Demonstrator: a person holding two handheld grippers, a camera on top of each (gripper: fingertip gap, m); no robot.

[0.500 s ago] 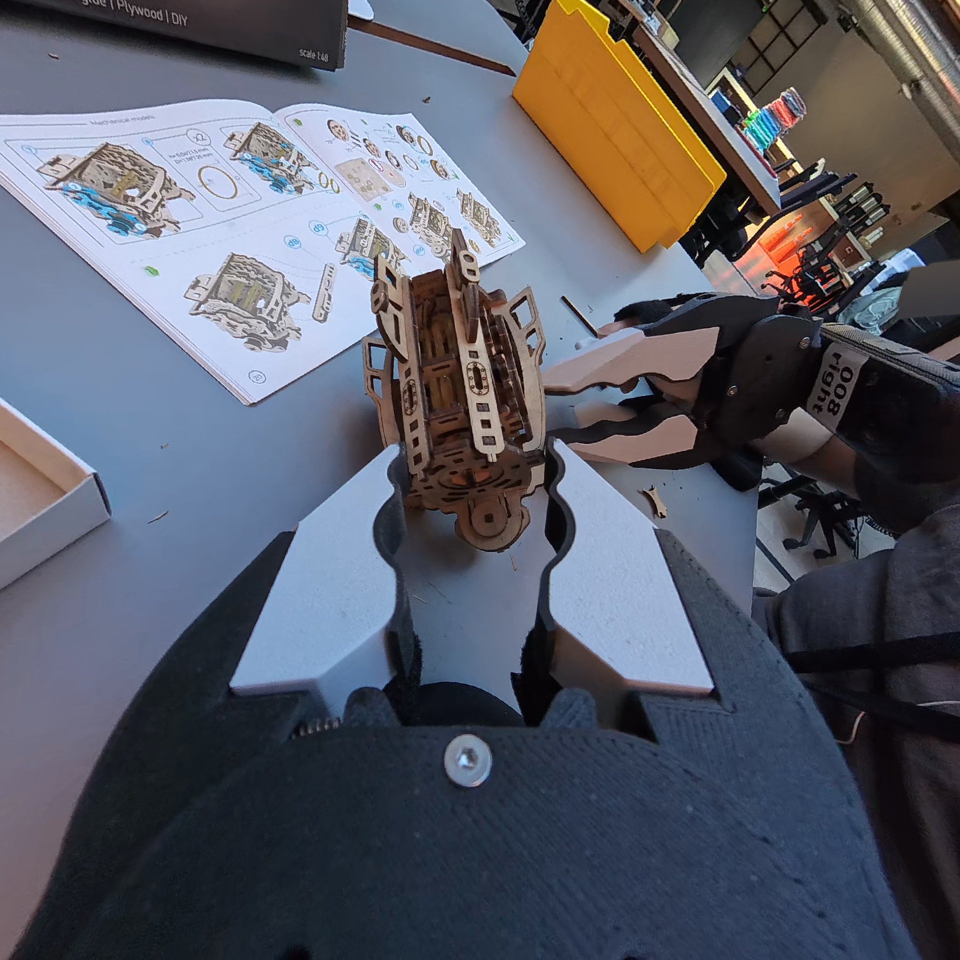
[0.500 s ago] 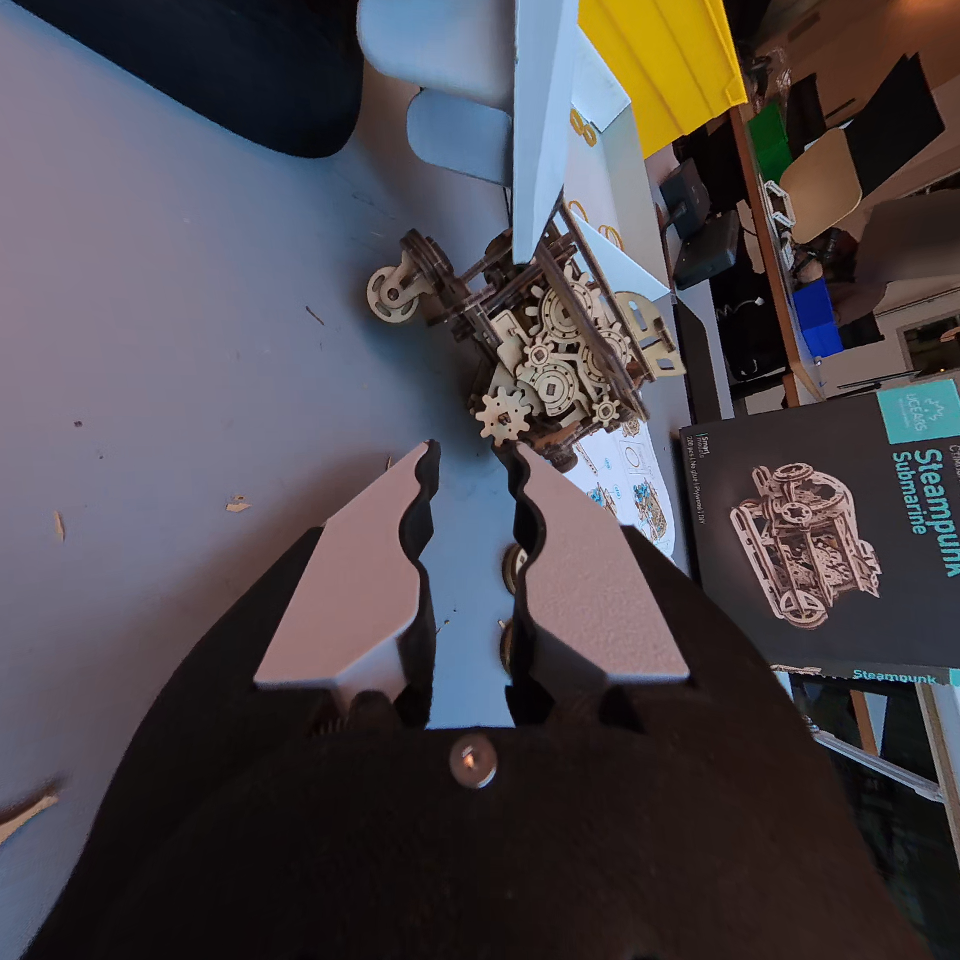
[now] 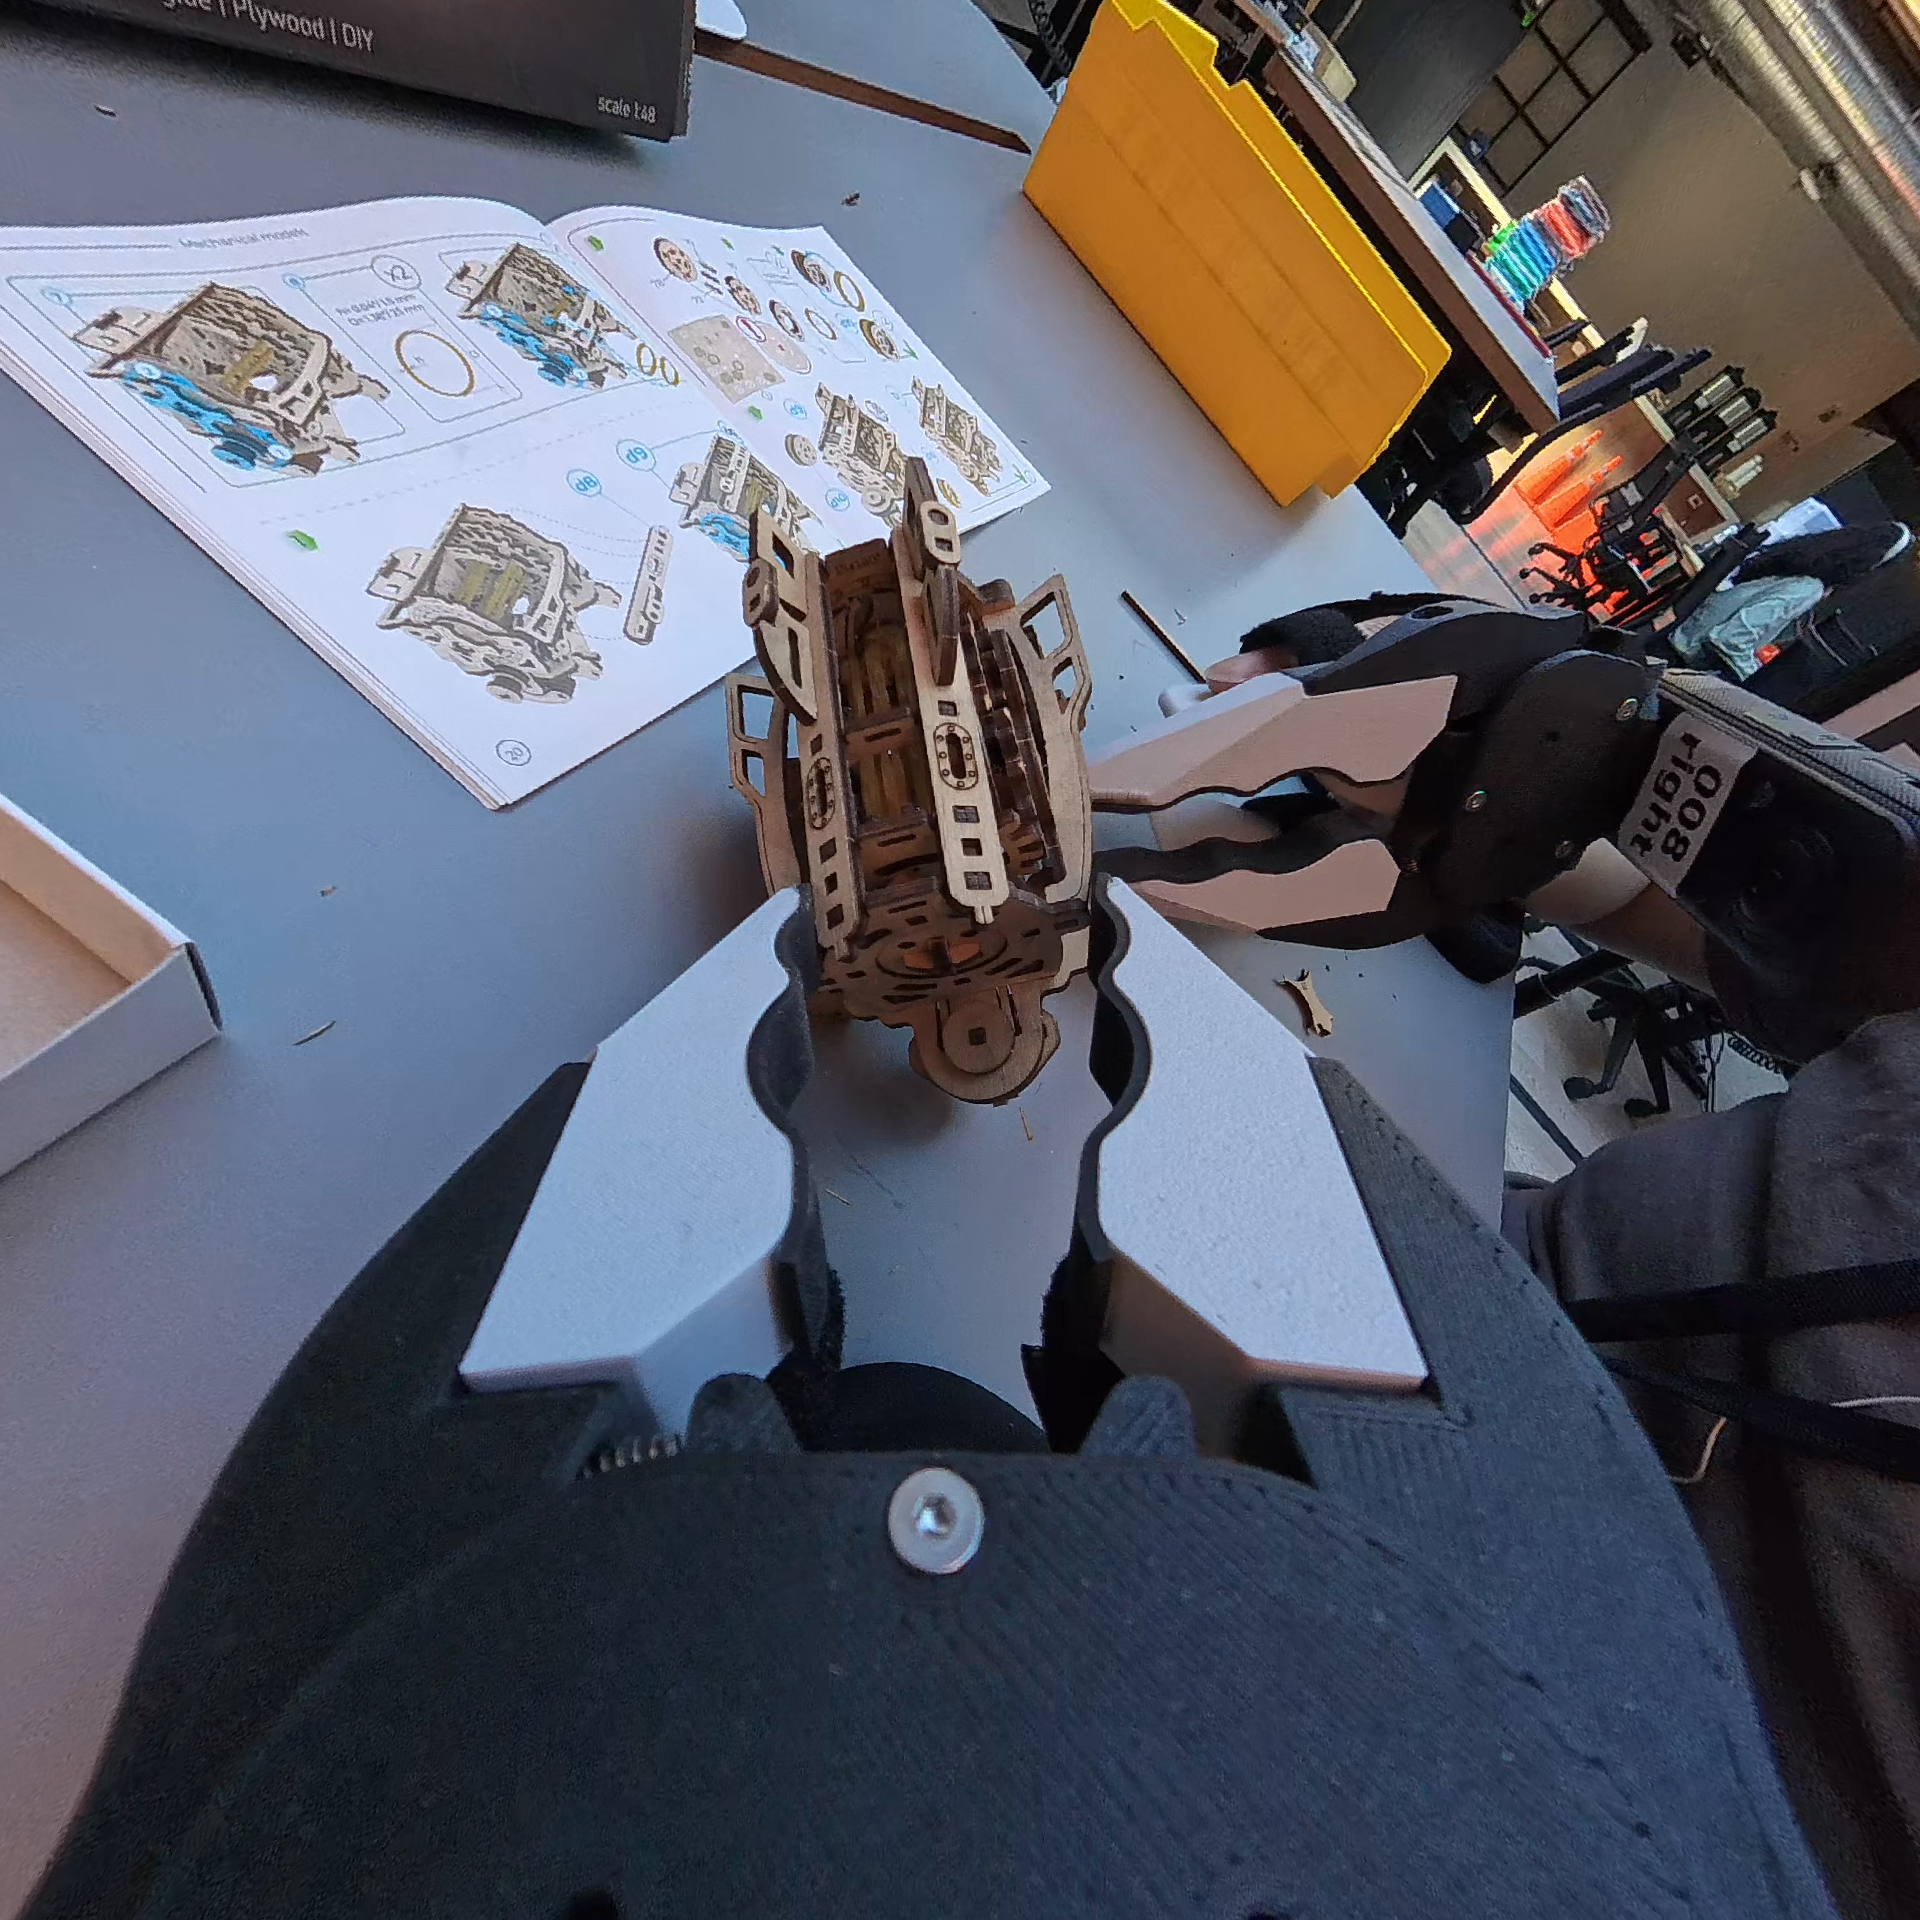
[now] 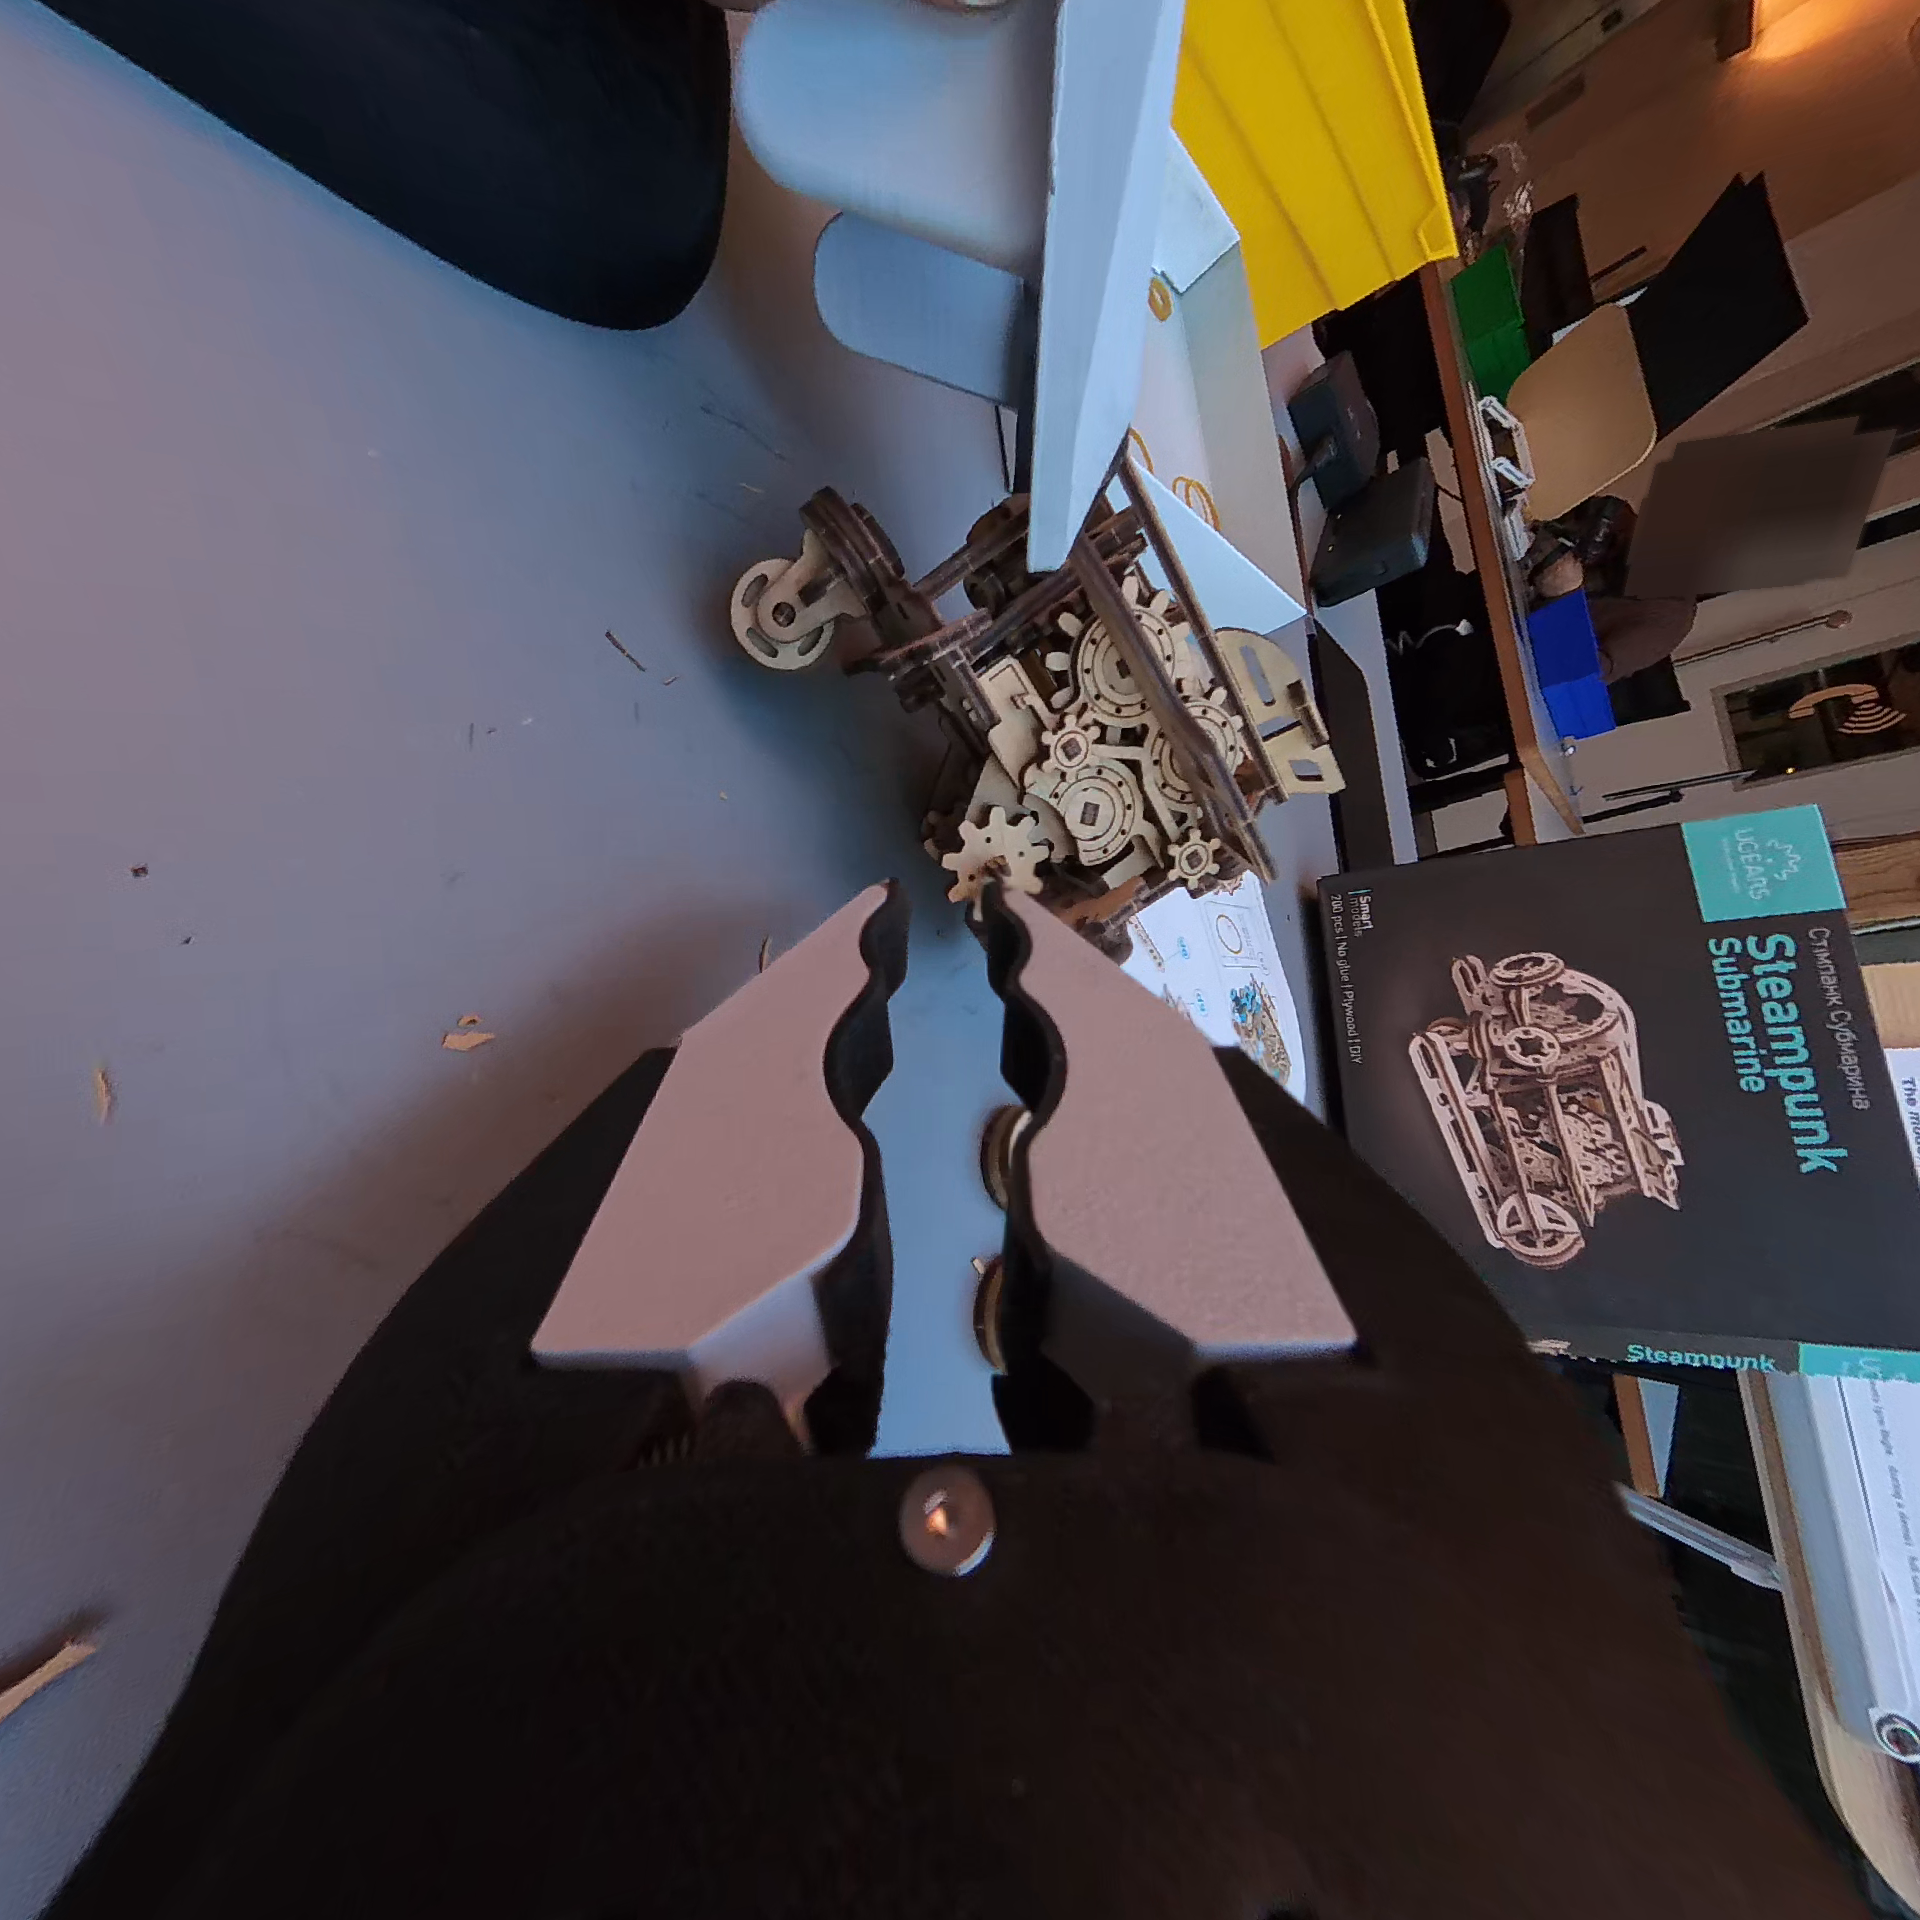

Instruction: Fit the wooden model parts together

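Observation:
A partly built wooden model (image 3: 914, 769) with gears stands tilted on the grey table (image 3: 364, 987). My left gripper (image 3: 948, 904) is shut on its base, one finger on each side. In the right wrist view the model (image 4: 1091, 727) shows its gear side, with the left gripper's pale fingers (image 4: 1086, 312) on it from above. My right gripper (image 4: 935, 894) is open by a narrow gap and empty, its tips just short of a small gear (image 4: 992, 847). It also shows in the left wrist view (image 3: 1101, 826), at the model's right side.
An open instruction booklet (image 3: 436, 436) lies behind the model, with a black kit box (image 4: 1621, 1091) and a yellow bin (image 3: 1226, 281) beyond. A white box lid (image 3: 94, 997) is at the left. Two small wooden discs (image 4: 1000, 1153) and scraps (image 3: 1311, 1003) lie near the table's right edge. Spacing between my two grippers at the tips: around 6 cm.
The right gripper's jaws have narrowed a little beside the model. The left gripper and the model have hardly moved.

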